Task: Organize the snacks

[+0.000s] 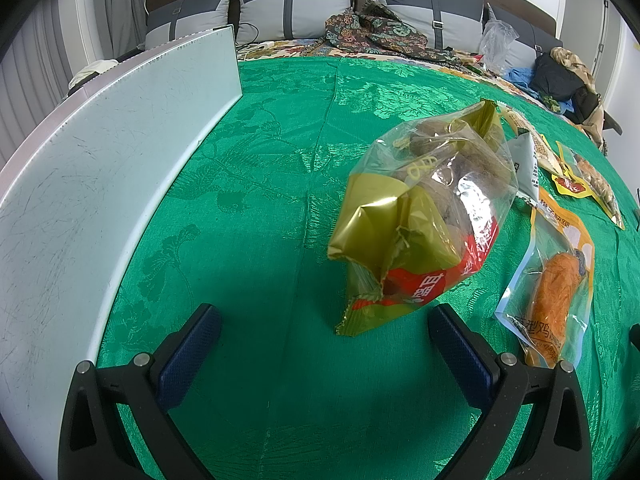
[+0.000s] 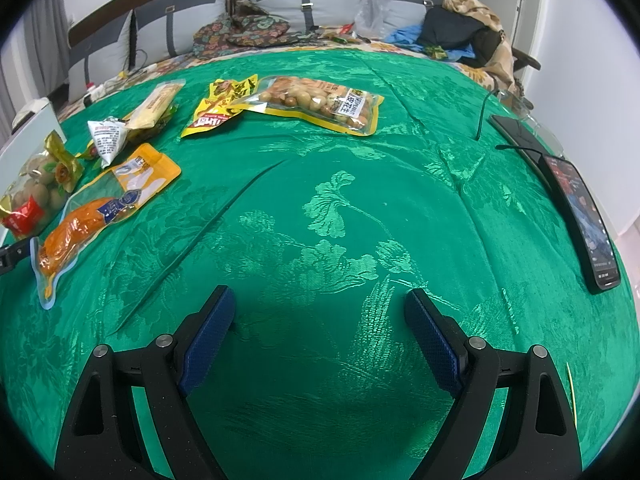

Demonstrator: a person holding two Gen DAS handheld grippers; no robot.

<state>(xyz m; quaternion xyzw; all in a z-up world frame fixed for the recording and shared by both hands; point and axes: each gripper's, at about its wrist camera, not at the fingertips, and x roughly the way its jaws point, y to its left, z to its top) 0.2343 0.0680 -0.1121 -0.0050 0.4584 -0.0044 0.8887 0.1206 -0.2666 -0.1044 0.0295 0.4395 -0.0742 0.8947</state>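
Note:
A gold and clear snack bag [image 1: 424,216] with a red band lies on the green cloth [image 1: 260,200], just ahead of my left gripper [image 1: 324,316], which is open and empty. To its right lies an orange chicken-snack pouch [image 1: 554,280]. In the right wrist view the same gold bag [image 2: 34,196] and orange pouch [image 2: 96,212] lie at far left. A small white packet [image 2: 107,136], a pale long pack [image 2: 156,106], a yellow packet [image 2: 218,110] and a clear nut bag [image 2: 320,102] lie further back. My right gripper [image 2: 318,304] is open over bare cloth.
A white board [image 1: 92,184] stands along the cloth's left edge. Two dark phones [image 2: 584,216] and a cable lie at the right edge. Grey cushions [image 1: 296,4], patterned fabric, a plastic bag and clothes are piled at the back.

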